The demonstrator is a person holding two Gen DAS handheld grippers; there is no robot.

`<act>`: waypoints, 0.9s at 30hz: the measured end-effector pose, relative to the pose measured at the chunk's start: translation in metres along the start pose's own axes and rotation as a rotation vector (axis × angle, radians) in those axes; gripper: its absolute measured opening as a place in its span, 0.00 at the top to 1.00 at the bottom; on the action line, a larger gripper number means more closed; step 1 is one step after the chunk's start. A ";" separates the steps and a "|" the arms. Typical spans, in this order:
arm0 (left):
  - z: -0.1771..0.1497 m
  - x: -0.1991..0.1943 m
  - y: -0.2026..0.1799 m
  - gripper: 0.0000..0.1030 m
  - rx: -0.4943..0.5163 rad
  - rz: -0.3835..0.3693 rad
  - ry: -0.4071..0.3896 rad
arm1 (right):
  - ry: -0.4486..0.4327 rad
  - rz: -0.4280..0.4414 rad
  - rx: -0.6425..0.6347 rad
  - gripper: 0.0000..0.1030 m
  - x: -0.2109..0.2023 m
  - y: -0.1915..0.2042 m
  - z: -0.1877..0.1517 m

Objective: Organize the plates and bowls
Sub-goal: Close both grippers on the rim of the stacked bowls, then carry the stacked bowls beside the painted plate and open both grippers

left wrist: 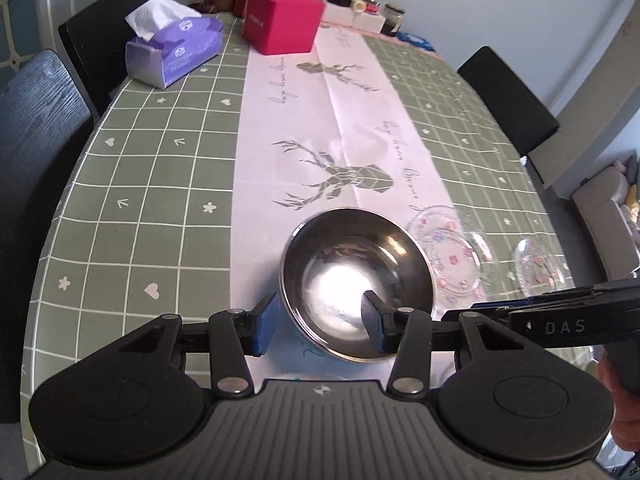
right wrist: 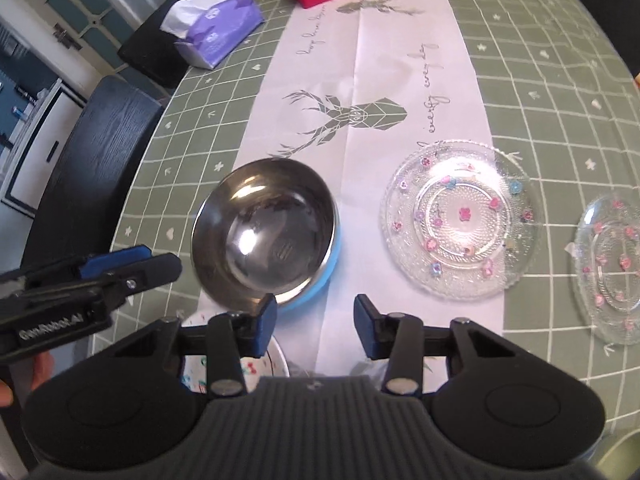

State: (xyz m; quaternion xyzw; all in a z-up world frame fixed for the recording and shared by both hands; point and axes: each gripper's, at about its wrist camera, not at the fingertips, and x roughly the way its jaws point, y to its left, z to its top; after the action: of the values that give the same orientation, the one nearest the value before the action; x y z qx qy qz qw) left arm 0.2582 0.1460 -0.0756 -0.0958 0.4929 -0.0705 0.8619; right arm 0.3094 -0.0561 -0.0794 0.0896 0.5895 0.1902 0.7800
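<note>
A steel bowl (left wrist: 356, 280) with a blue outside (right wrist: 264, 236) stands on the white runner. My left gripper (left wrist: 320, 322) is open over the bowl's near left rim. One finger sits outside the wall and the other shows over the inside, and neither pad presses on it. My right gripper (right wrist: 316, 326) is open just right of the bowl's near edge, with only runner between its pads. A clear glass plate (right wrist: 460, 220) with small flowers lies right of the bowl, and a second glass plate (right wrist: 612, 264) lies farther right. A white patterned dish (right wrist: 264, 364) is half hidden under my right gripper.
A purple tissue box (left wrist: 172, 52) and a red box (left wrist: 280, 20) stand at the far end, with jars and bottles (left wrist: 372, 4) behind them. Dark chairs (left wrist: 36, 128) line the left side and another chair (left wrist: 508, 96) the right. The table edge is near on the left.
</note>
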 end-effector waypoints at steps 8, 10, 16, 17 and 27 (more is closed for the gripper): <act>0.012 0.040 -0.003 0.66 0.040 0.085 0.063 | 0.035 -0.044 0.019 0.73 0.030 0.001 0.025; 0.012 0.047 -0.005 0.66 0.059 0.100 0.078 | 0.046 -0.051 0.018 0.73 0.034 0.001 0.027; 0.010 0.059 -0.008 0.72 0.074 0.133 0.110 | 0.073 -0.062 0.018 0.80 0.046 0.000 0.027; 0.010 0.060 -0.009 0.74 0.079 0.142 0.110 | 0.076 -0.064 0.023 0.83 0.047 0.000 0.027; 0.007 0.050 -0.015 0.93 0.090 0.191 0.099 | 0.080 -0.053 0.065 0.91 0.042 -0.003 0.024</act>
State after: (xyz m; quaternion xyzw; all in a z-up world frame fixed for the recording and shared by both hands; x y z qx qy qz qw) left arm 0.2891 0.1208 -0.1107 -0.0062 0.5380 -0.0148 0.8428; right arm 0.3426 -0.0398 -0.1106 0.0918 0.6281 0.1537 0.7572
